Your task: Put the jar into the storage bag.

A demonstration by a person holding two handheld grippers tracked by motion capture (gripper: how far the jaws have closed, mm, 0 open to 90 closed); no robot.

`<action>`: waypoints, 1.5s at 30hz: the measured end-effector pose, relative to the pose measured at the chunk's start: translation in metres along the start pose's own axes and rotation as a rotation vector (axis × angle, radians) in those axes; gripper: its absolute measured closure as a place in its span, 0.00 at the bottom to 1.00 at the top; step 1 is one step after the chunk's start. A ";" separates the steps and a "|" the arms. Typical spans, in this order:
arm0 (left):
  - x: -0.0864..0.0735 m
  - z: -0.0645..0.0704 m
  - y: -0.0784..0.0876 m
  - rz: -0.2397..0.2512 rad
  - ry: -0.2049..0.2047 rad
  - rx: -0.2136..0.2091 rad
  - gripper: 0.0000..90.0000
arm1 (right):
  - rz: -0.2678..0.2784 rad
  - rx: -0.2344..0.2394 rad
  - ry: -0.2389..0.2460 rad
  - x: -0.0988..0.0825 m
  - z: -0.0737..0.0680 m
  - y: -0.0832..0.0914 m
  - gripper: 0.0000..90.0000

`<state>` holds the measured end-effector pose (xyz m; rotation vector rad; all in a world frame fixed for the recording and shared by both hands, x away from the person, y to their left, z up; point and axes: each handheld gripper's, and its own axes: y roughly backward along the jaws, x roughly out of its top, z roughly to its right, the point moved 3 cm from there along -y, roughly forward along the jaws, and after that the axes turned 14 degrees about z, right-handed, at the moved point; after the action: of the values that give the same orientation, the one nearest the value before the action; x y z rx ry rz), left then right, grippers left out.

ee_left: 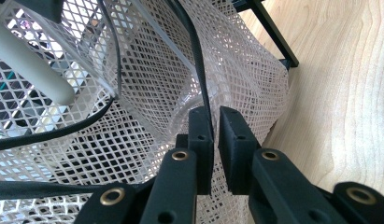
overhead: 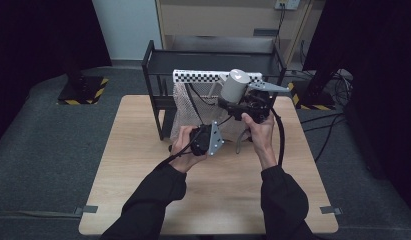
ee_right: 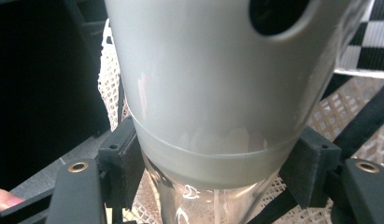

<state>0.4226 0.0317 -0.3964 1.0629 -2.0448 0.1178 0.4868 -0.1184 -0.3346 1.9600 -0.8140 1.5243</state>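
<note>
A white mesh bag (overhead: 183,107) with a black strap hangs at the front of a black rack (overhead: 154,75) under a checkered strip (overhead: 200,76). My left gripper (overhead: 203,136) is at the bag's lower front. In the left gripper view, the left gripper (ee_left: 216,119) is shut on the black strap (ee_left: 199,70) and the mesh bag (ee_left: 147,107). My right gripper (overhead: 245,104) holds a clear bottle with a wide grey cap (overhead: 235,85) tilted above the bag's mouth. In the right gripper view, the right gripper (ee_right: 217,156) is shut on the grey cap (ee_right: 217,93) at its lower rim.
The rack stands at the far edge of the light wooden table (overhead: 143,190). Cables (overhead: 328,135) trail on the grey floor to the right. A hazard-striped stand base (overhead: 83,90) sits on the floor at far left.
</note>
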 end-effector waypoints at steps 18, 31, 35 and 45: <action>0.003 0.000 0.000 0.009 -0.006 -0.001 0.91 | -0.045 0.005 0.003 -0.014 0.003 -0.003 0.35; 0.003 0.001 -0.001 0.011 -0.013 -0.001 0.91 | -0.054 0.001 -0.006 -0.018 0.004 -0.005 0.33; 0.003 0.001 -0.002 0.015 -0.010 -0.002 0.91 | -0.052 0.020 -0.027 -0.019 0.005 -0.007 0.32; 0.002 0.002 -0.001 0.018 -0.006 -0.002 0.90 | 0.020 0.037 -0.090 -0.014 0.009 -0.001 0.35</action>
<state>0.4217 0.0292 -0.3967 1.0448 -2.0604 0.1224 0.4903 -0.1222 -0.3506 2.0660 -0.8514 1.4813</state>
